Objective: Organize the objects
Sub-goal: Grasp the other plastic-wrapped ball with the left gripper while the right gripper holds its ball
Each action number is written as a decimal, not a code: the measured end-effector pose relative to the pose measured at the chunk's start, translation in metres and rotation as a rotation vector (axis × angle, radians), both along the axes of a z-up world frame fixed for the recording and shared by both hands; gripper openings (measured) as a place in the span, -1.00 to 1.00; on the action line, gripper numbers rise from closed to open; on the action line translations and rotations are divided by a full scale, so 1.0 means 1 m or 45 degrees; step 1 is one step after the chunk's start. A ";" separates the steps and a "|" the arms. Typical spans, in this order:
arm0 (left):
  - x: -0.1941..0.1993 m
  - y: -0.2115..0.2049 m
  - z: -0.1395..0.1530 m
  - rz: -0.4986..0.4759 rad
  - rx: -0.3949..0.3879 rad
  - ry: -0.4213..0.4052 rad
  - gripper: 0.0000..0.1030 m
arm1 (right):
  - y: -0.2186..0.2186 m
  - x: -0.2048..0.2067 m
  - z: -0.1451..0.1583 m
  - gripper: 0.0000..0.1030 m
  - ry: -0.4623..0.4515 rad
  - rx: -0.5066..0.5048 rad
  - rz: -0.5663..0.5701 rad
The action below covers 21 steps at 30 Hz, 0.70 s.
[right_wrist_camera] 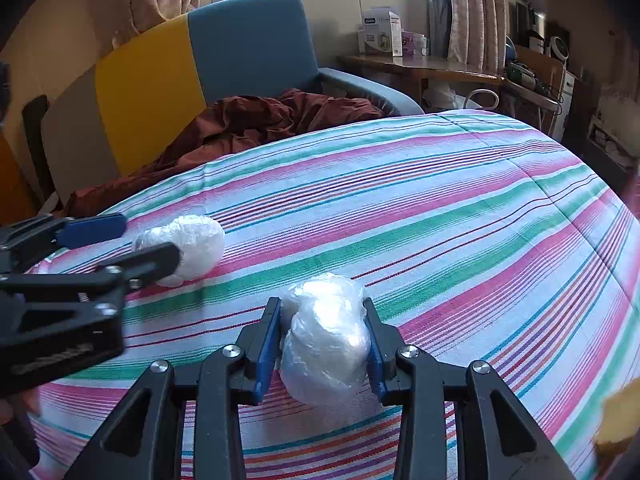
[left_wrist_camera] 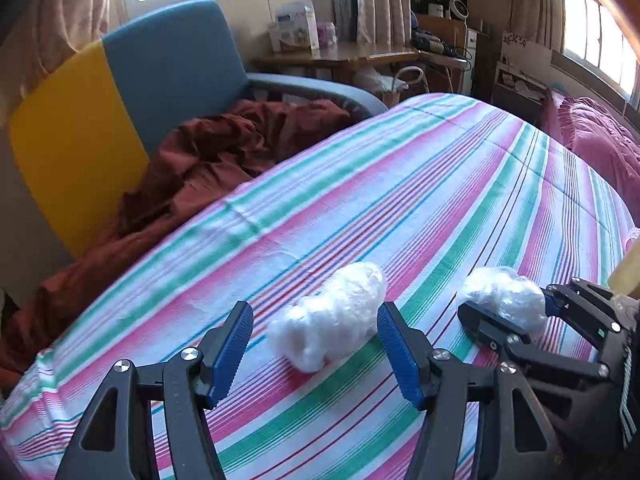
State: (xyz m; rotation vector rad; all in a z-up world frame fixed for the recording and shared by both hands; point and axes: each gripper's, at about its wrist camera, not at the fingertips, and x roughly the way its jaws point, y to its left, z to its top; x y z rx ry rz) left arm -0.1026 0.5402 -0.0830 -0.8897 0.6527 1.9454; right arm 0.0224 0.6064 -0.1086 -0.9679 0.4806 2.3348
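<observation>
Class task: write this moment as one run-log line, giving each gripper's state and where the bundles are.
left gripper: open around left plastic-wrapped bundle | right gripper: shut on right plastic-wrapped bundle | surface: striped bedspread

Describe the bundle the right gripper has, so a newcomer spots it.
On the striped bedspread, two white plastic-wrapped bundles lie near the front edge. The target bundle is the right one, clamped in the right gripper; the other bundle sits loose inside the open left gripper.

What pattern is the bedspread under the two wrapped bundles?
The bedspread is striped in pink, green, white and thin blue and red lines; it shows best in the right wrist view.
</observation>
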 end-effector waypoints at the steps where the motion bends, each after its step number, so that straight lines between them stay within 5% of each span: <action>1: -0.001 0.002 -0.003 0.005 -0.010 -0.010 0.25 | 0.000 0.000 0.000 -0.26 0.000 0.000 0.000; 6: -0.002 0.001 -0.011 0.060 0.064 -0.042 -0.13 | 0.000 0.000 0.000 -0.26 0.001 0.004 -0.001; 21: 0.010 -0.018 -0.017 0.102 0.127 0.003 -0.21 | -0.001 0.000 0.000 -0.26 -0.008 0.019 -0.004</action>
